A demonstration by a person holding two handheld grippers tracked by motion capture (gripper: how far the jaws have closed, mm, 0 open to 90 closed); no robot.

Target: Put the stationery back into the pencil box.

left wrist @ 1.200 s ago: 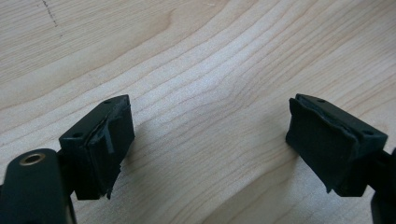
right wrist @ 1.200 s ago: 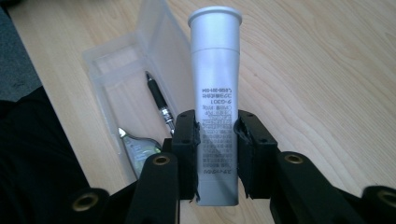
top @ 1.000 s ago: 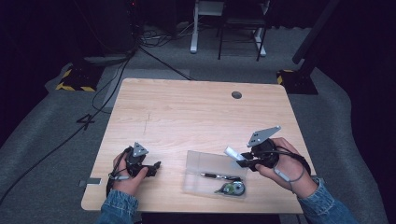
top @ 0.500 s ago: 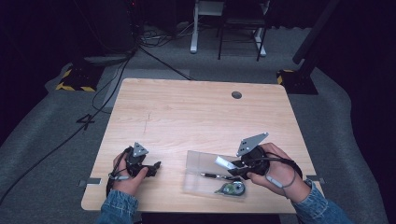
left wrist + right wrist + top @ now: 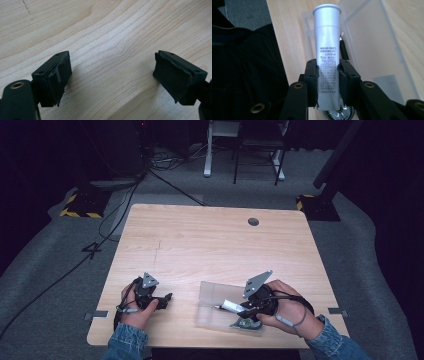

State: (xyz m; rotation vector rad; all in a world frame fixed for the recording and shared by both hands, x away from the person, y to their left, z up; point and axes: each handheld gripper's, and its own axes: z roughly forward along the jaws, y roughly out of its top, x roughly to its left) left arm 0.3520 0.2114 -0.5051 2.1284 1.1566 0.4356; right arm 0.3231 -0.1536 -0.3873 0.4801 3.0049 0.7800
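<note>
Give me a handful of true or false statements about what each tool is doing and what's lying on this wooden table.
1. The right tool grips a silver cylindrical tube. True.
2. The left tool holds a pen. False: its jaws stand open over the bare light wooden table.
3. A clear plastic case lies on the table under the tube. True.
4. The tube stands upright on the table. False: it is held roughly level over the case.
5. A black pen lies in the case. True.
</note>
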